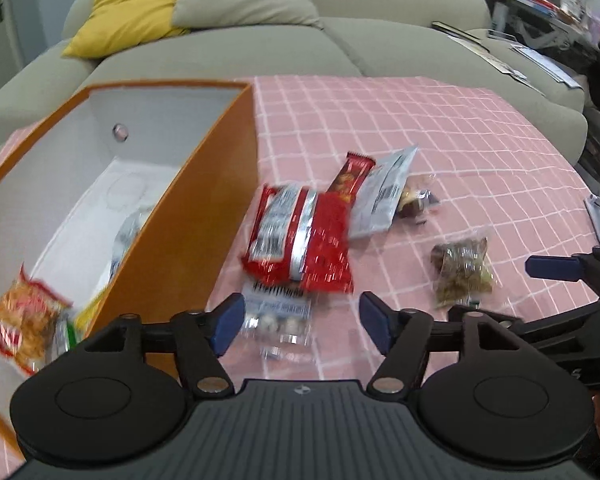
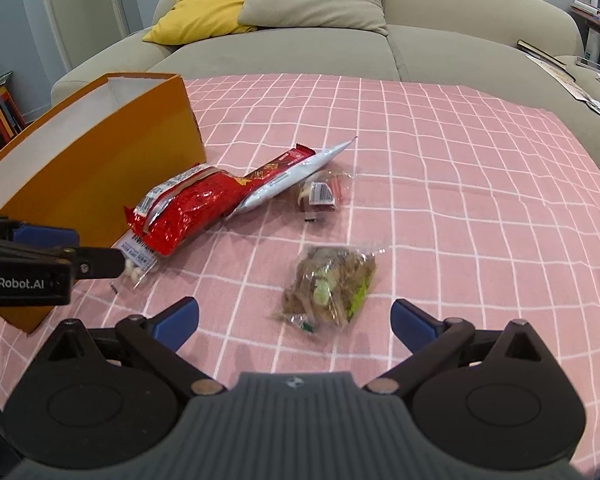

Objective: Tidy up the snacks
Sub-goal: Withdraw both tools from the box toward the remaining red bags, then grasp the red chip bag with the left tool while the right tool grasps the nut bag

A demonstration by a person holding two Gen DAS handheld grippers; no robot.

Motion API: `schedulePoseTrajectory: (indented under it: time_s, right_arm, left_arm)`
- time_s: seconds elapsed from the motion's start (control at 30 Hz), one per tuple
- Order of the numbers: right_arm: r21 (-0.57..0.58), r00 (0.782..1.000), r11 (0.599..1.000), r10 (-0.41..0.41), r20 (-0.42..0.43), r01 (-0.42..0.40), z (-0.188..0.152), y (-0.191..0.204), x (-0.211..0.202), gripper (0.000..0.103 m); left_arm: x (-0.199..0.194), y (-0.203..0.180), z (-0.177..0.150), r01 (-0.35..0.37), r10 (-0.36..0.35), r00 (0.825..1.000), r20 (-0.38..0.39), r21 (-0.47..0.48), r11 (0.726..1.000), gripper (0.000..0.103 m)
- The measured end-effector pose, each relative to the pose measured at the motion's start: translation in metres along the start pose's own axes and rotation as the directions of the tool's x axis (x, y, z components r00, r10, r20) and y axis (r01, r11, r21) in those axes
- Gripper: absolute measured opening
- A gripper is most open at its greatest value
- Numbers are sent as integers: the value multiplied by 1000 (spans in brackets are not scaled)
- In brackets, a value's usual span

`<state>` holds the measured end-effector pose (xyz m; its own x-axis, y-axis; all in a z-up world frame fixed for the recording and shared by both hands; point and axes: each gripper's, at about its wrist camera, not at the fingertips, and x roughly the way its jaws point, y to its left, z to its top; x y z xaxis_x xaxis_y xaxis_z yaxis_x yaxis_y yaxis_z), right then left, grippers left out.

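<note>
Left wrist view
Landmark: orange box point(image 1: 204, 216), open-topped, white inside, standing on the pink checked cloth point(image 1: 460, 152).
Open room: bare cloth to the right of and beyond the box, up to the cloth's far edge against the grey sofa point(image 1: 340, 40).
Left gripper point(image 1: 302, 322): blue-padded fingers spread wide, nothing pinched, just right of the box's near corner, above a clear packet of pale round sweets point(image 1: 278, 320).
Snacks beside box: crinkled red foil bag point(image 1: 300, 240) right of the box wall, partly over the clear packet; slim red bar point(image 1: 348, 178) and silver pouch point(image 1: 384, 196) beyond it; small dark wrapped piece point(image 1: 416, 200); clear bag of brown bits point(image 1: 462, 270) farthest right.
Inside box: orange-red snack packet point(image 1: 24, 324) at the near end; other wrappers blurred, hard to make out.
Cut off: box's near-left corner.

Right wrist view
Right gripper point(image 2: 294, 320): fingers spread wide, holding nothing, well right of the box point(image 2: 100, 168), clear bag of brown bits point(image 2: 328, 288) lying just ahead between them.
Open room: wide bare cloth point(image 2: 480, 180) to the right.
Hidden: box interior behind its wall; left gripper point(image 2: 66, 248) entering at the left edge, covering part of the sweets packet point(image 2: 136, 264).
Texture: glossy foil, smooth card, soft cushions.
</note>
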<state>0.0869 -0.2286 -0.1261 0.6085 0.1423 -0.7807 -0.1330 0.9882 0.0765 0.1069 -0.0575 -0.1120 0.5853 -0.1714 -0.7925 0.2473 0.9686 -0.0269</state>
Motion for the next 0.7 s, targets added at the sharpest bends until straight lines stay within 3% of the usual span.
schedulePoseTrajectory:
  time_s: [0.4, 0.7]
  right_arm:
    - [38, 998, 999, -18, -64, 21, 27, -8, 35, 86]
    - [54, 990, 998, -27, -140, 35, 31, -15, 53, 67]
  left_arm:
    - [46, -12, 43, -54, 56, 998, -18, 74, 996, 84]
    - [85, -23, 51, -78, 100, 989, -111, 185, 980, 84]
